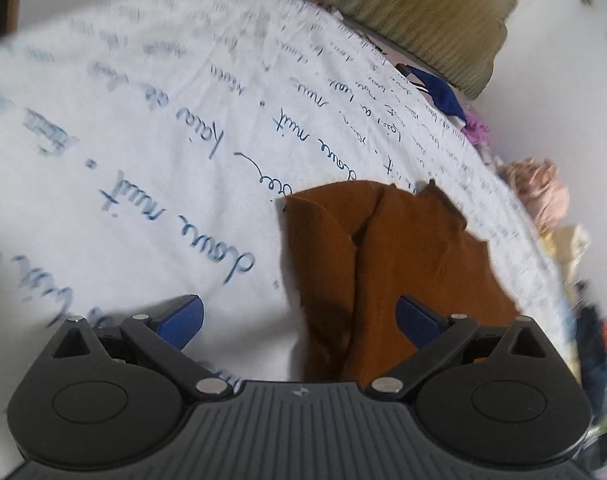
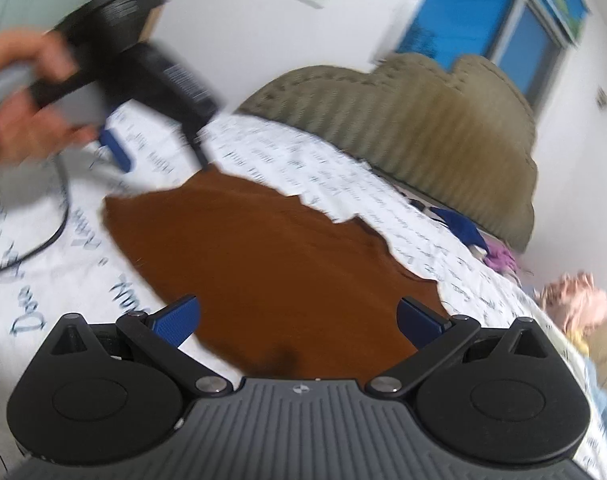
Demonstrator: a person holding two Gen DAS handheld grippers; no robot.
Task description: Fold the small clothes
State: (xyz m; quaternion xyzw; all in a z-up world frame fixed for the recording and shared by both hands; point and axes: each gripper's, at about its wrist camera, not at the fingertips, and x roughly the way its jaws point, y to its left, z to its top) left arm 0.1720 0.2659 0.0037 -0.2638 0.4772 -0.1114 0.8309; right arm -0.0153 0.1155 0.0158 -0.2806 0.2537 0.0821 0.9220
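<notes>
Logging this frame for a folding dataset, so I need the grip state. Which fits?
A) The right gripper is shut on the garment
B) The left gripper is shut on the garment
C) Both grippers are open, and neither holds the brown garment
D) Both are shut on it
C: the left gripper and right gripper each show their blue pads spread wide, with the brown garment lying flat on the printed sheet, unpinched.

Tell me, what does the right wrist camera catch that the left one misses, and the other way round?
Only the right view shows a window, a hand holding the left gripper, and a cable. Only the left view shows a fold ridge running along the brown garment. Both show that garment lying on the sheet printed with handwriting, the headboard, a heap of clothes at the bed's edge, and their own gripper open; the right gripper hangs over the garment.
</notes>
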